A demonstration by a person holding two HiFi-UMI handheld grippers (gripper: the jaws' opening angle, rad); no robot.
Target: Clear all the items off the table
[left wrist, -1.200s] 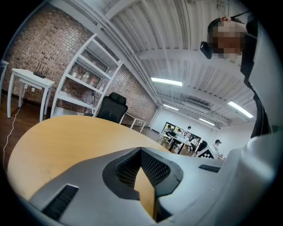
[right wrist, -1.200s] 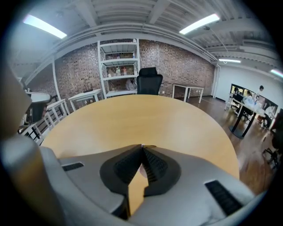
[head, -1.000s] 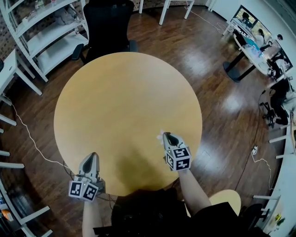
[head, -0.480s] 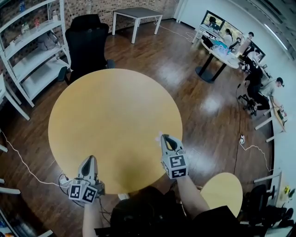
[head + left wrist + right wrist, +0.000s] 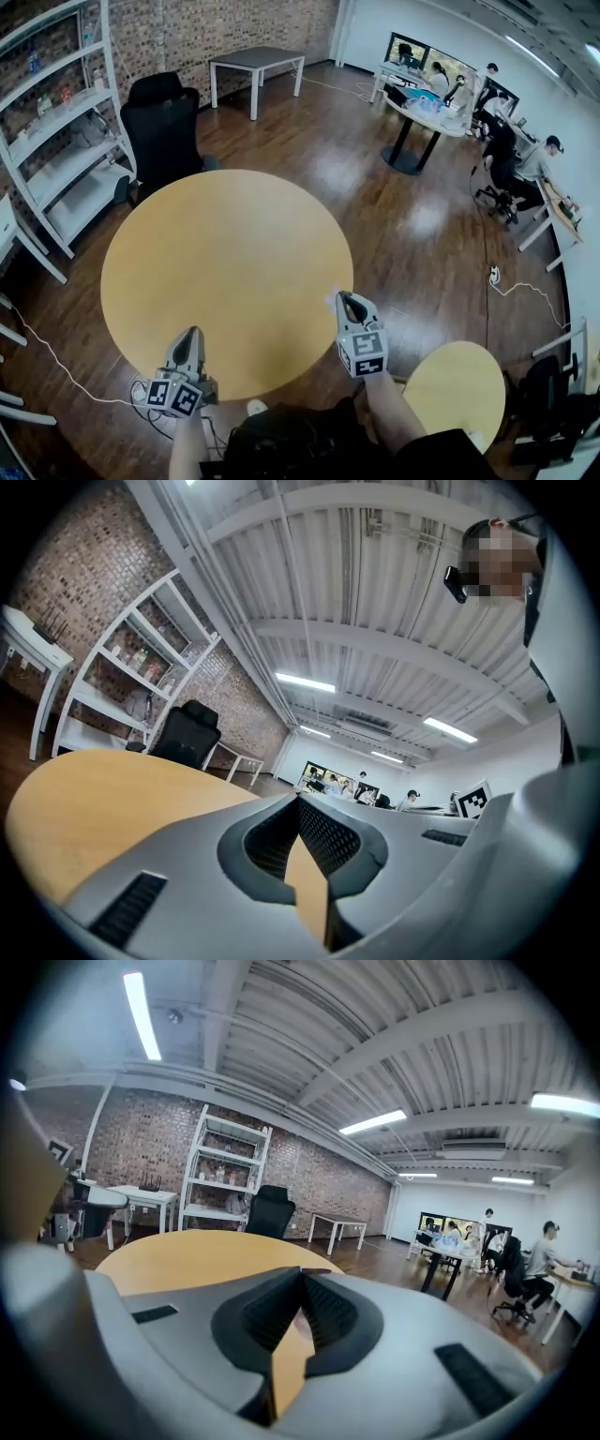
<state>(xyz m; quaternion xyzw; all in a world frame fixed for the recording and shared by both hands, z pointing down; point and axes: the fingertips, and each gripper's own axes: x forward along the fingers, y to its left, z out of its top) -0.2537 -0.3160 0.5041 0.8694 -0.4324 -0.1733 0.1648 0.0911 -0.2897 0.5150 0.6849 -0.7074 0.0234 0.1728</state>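
The round wooden table [image 5: 225, 262] has nothing on its top. My left gripper [image 5: 193, 332] is shut and hangs at the table's near edge, on the left. In the left gripper view its jaws [image 5: 298, 801] meet with nothing between them. At the table's near right rim my right gripper [image 5: 344, 297] is also shut. In the right gripper view a small pale pinkish patch shows where the jaws of the right gripper [image 5: 300, 1275] meet; I cannot tell what it is.
A black office chair [image 5: 161, 122] stands behind the table and a white shelf unit [image 5: 56, 141] at the left. A smaller round wooden top [image 5: 455, 394] is at my lower right. A white cable [image 5: 56, 361] lies on the floor. People sit at desks [image 5: 422, 103] far right.
The head view has tilted up, so more of the room shows. Both grippers have drawn back toward the table's near edge and stayed shut.
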